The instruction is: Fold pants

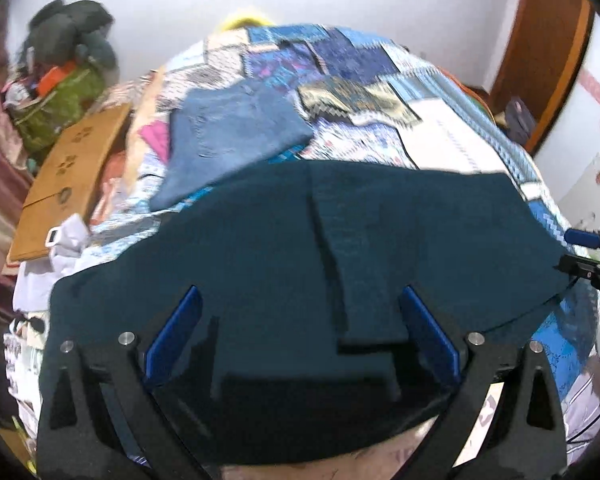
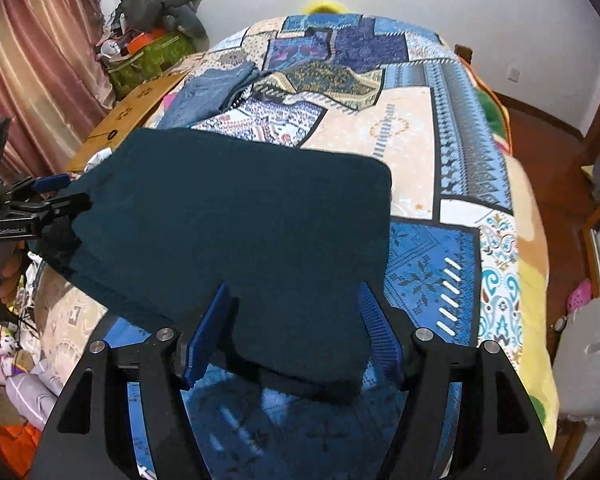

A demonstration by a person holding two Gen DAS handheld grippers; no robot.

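One pair of dark teal pants [image 2: 235, 216] fills the lower centre of both views, spread on a patchwork bedspread [image 2: 452, 152] — soft, light, limp cloth, probably best taken at its edges. The left gripper [image 1: 300, 332] and right gripper [image 2: 295, 320] straddle it, both released. One folded blue garment [image 1: 235, 124] lies at upper left.

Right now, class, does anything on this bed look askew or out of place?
Nothing is damaged or spilled. The dark pants lie flat on the quilt; only a blue garment lies crooked near the far left edge.
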